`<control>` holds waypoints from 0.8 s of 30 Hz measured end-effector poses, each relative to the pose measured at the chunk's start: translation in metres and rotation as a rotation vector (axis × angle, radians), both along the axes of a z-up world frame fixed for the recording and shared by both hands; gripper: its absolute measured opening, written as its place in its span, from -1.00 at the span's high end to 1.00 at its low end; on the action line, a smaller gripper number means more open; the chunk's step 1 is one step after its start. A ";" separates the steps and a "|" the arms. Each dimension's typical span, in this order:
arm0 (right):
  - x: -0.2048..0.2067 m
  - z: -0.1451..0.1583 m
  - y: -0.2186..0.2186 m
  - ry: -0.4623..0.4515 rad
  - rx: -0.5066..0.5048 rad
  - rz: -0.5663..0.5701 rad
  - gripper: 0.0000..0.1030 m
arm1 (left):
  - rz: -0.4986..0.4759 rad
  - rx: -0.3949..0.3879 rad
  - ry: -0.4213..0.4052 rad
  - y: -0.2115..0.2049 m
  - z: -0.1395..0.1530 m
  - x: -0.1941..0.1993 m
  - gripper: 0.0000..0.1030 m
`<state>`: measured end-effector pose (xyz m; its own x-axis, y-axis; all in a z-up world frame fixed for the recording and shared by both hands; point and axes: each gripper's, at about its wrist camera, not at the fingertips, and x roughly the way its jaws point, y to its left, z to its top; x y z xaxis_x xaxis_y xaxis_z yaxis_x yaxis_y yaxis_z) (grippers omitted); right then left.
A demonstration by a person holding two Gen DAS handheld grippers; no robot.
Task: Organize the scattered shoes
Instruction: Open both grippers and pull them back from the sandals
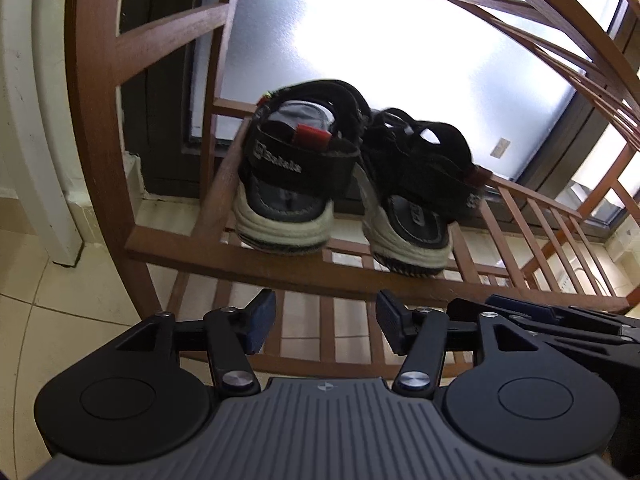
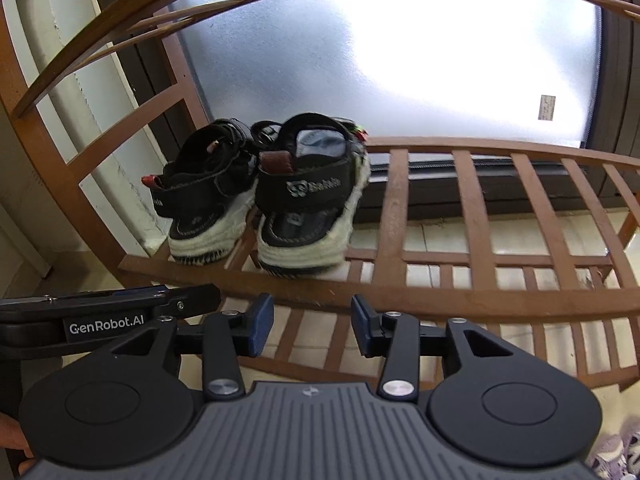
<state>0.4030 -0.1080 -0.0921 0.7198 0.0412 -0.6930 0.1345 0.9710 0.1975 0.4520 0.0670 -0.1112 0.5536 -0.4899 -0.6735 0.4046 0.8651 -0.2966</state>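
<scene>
Two black sandals with white soles stand side by side, heels toward me, on a slatted shelf of a wooden shoe rack (image 1: 224, 258). In the left wrist view the left sandal (image 1: 290, 184) is straight ahead and the right sandal (image 1: 416, 196) sits beside it. My left gripper (image 1: 326, 324) is open, short of the shelf edge, nothing between its fingers. In the right wrist view the right sandal (image 2: 310, 204) is ahead and the left sandal (image 2: 206, 200) lies to its left. My right gripper (image 2: 312, 326) is open and holds nothing. The left gripper's body (image 2: 108, 322) shows at its left.
The rack (image 2: 460, 208) has bare slats to the right of the sandals and another shelf below. A frosted glass door (image 2: 400, 60) stands behind it. A white frame (image 1: 36, 120) and tiled floor (image 1: 48, 308) lie to the left.
</scene>
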 end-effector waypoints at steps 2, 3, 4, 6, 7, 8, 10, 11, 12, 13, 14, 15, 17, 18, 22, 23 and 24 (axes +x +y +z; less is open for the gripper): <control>-0.010 0.003 -0.004 0.017 0.004 -0.002 0.03 | -0.017 -0.003 0.012 -0.004 0.000 -0.004 -0.14; -0.017 0.006 -0.006 0.028 0.002 -0.001 0.03 | -0.028 -0.009 0.018 -0.006 0.001 -0.007 -0.14; -0.023 0.009 -0.007 0.037 -0.005 0.000 0.02 | -0.040 -0.015 0.023 -0.008 0.002 -0.010 -0.14; -0.039 0.015 -0.010 0.052 -0.029 -0.004 0.02 | -0.074 -0.016 0.016 -0.017 0.003 -0.018 -0.14; -0.048 0.018 -0.012 0.059 -0.040 -0.010 -0.01 | -0.095 -0.016 0.009 -0.022 0.004 -0.023 -0.14; -0.055 0.020 -0.013 0.063 -0.048 -0.016 -0.03 | -0.116 -0.014 0.003 -0.026 0.005 -0.028 -0.14; -0.076 0.025 -0.020 0.081 -0.060 -0.040 -0.04 | -0.151 -0.020 0.000 -0.036 0.007 -0.038 -0.14; -0.085 0.026 -0.023 0.087 -0.061 -0.054 -0.04 | -0.169 -0.026 0.000 -0.041 0.008 -0.043 -0.14; -0.093 0.026 -0.027 0.091 -0.059 -0.070 -0.04 | -0.185 -0.028 -0.002 -0.046 0.008 -0.048 -0.14; -0.100 0.026 -0.031 0.096 -0.054 -0.086 -0.04 | -0.201 -0.030 -0.003 -0.051 0.008 -0.053 -0.14; -0.107 0.025 -0.036 0.099 -0.050 -0.103 -0.04 | -0.216 -0.031 -0.005 -0.056 0.008 -0.058 -0.14; -0.113 0.024 -0.039 0.102 -0.046 -0.117 -0.04 | -0.231 -0.029 -0.003 -0.060 0.008 -0.063 -0.14; -0.124 0.021 -0.045 0.113 -0.041 -0.139 -0.04 | -0.262 -0.021 0.004 -0.068 0.005 -0.074 -0.14; -0.133 0.018 -0.049 0.125 -0.040 -0.152 -0.04 | -0.273 -0.018 0.007 -0.071 0.004 -0.078 -0.14; -0.167 0.007 -0.064 0.171 -0.035 -0.200 -0.04 | -0.337 0.016 0.003 -0.085 -0.005 -0.100 -0.15; -0.171 0.005 -0.066 0.178 -0.037 -0.203 -0.05 | -0.345 0.021 0.001 -0.086 -0.006 -0.105 -0.16; -0.178 0.002 -0.068 0.188 -0.041 -0.208 -0.06 | -0.363 0.032 0.003 -0.088 -0.011 -0.112 -0.16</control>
<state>0.2250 -0.1763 -0.0898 0.5682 -0.1241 -0.8135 0.3620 0.9255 0.1116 0.3400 -0.0213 -0.1221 0.3459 -0.6327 -0.6928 0.6862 0.6742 -0.2731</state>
